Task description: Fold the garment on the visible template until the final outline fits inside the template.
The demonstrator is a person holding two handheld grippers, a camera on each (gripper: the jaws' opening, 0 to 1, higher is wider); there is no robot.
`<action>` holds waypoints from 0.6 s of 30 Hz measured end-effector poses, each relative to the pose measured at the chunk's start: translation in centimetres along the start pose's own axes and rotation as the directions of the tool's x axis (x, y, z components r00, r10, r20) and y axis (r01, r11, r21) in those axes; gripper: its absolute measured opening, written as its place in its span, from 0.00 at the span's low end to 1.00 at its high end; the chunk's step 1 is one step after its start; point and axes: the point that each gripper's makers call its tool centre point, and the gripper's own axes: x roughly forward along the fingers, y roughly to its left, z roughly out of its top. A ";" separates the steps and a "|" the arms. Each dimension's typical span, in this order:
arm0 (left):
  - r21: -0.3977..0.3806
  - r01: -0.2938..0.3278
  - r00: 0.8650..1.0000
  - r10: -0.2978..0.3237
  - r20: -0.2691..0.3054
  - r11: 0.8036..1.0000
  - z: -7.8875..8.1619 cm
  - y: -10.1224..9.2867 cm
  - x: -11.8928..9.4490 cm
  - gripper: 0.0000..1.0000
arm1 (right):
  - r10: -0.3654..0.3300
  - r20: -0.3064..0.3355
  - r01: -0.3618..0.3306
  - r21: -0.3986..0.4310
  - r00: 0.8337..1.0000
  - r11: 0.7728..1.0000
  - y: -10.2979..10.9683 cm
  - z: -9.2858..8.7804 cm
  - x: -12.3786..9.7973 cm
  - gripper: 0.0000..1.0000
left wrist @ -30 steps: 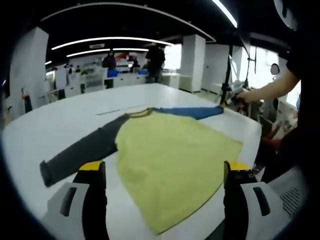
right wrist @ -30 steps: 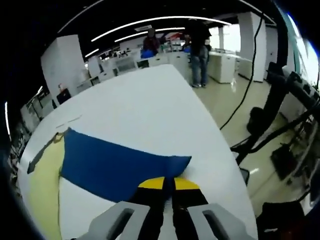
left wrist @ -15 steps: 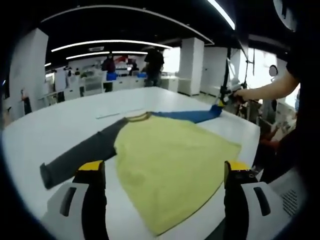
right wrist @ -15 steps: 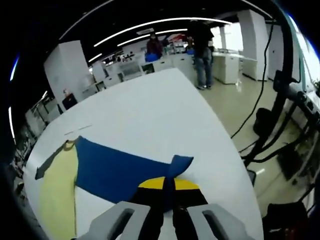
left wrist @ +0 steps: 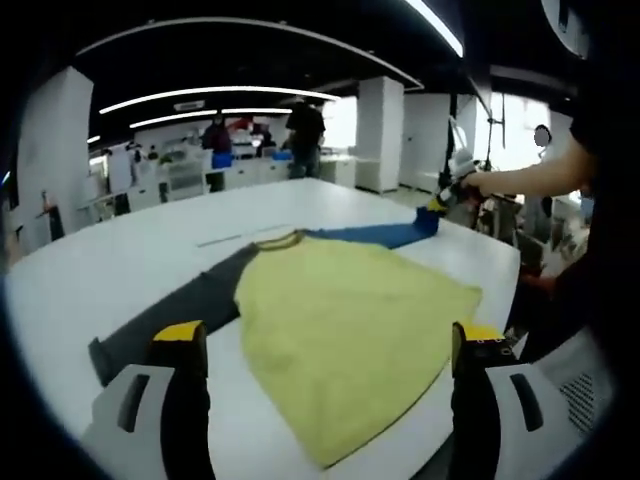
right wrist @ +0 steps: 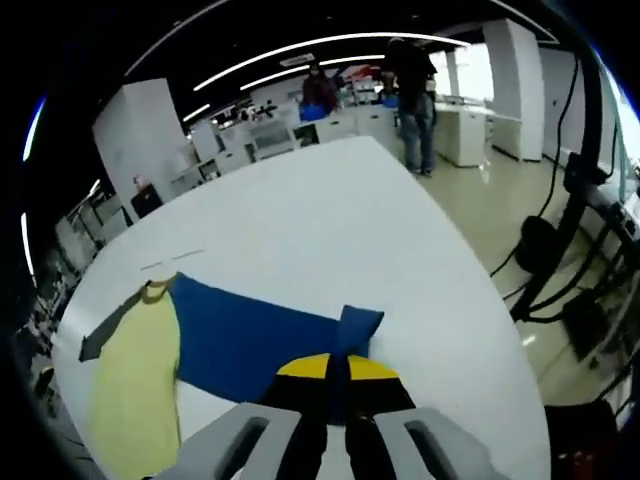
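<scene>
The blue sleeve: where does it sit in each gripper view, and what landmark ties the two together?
Left gripper view: blue sleeve stretches from the collar toward the upper right, its end pinched by the right gripper.
Right gripper view: it lies lower centre, cuff folded up at the jaws.
Shared landmark: the yellow body panel adjoining it.

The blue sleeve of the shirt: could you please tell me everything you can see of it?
The blue sleeve is soft knit-looking fabric, joined to the yellow body of the shirt near the collar. It stretches flat across the white table toward the table's edge. Its cuff end is pinched in the shut right gripper and lifts slightly, folding upward there. In the left gripper view it runs toward the person's hand.
</scene>
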 end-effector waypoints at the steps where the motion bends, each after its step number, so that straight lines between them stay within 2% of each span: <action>1: 0.004 0.001 1.000 -0.001 -0.001 1.000 0.0 0.0 0.0 0.99 | 0.002 0.000 -0.002 -0.002 1.000 1.000 0.1 0.0 0.0 0.00; 4: 0.012 0.005 1.000 -0.005 -0.002 1.000 0.0 0.0 0.0 0.99 | 0.011 0.005 -0.011 -0.022 1.000 1.000 0.7 0.0 0.1 0.00; 6: 0.015 0.003 1.000 -0.003 -0.002 1.000 0.0 0.1 0.0 0.99 | 0.017 0.011 -0.016 -0.029 1.000 0.999 4.0 -0.6 -1.0 0.00; 12: 0.017 -0.006 1.000 0.006 0.001 1.000 0.0 0.4 -0.1 0.99 | 0.032 0.007 -0.031 -0.053 0.999 0.998 6.1 -0.7 -1.0 0.00; 14: 0.017 -0.006 1.000 0.006 0.003 1.000 0.0 0.4 -0.2 0.99 | 0.038 0.008 -0.037 -0.064 0.999 0.997 5.7 -0.5 -1.1 0.00; 18: 0.016 -0.004 1.000 0.004 0.003 1.000 -0.1 0.3 -0.2 0.99 | 0.047 0.010 -0.046 -0.091 0.999 0.995 8.1 -0.8 -1.4 0.00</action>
